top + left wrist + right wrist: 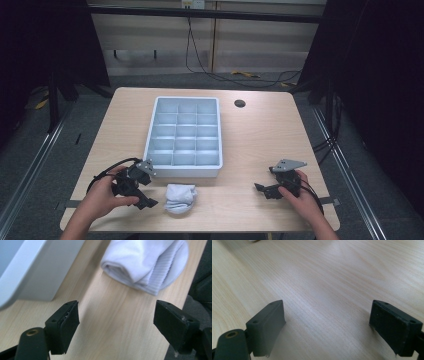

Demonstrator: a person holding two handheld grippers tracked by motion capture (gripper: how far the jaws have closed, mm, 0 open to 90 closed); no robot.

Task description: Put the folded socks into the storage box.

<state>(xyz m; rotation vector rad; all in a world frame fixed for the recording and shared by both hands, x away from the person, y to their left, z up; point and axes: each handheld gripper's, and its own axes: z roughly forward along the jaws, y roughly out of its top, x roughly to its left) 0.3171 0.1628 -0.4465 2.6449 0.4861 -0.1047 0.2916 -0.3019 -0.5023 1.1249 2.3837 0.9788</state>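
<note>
Left tool (pixel 145 192): jaws spread wide, empty, just left of the sock.
Right tool (pixel 264 189): jaws apart, empty, over bare bench (pixel 250 145).
Folded white sock (pixel 180 198): near edge, just before the divided tray (pixel 184 132).

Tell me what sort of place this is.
Probably a lab set up for recording handling demonstrations, not a home. A lone wooden table stands between dark curtains, cables trail across the grey floor behind it, and metal rails run along both sides.

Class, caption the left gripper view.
Open left gripper faces a rolled white sock beside the tray.
</note>
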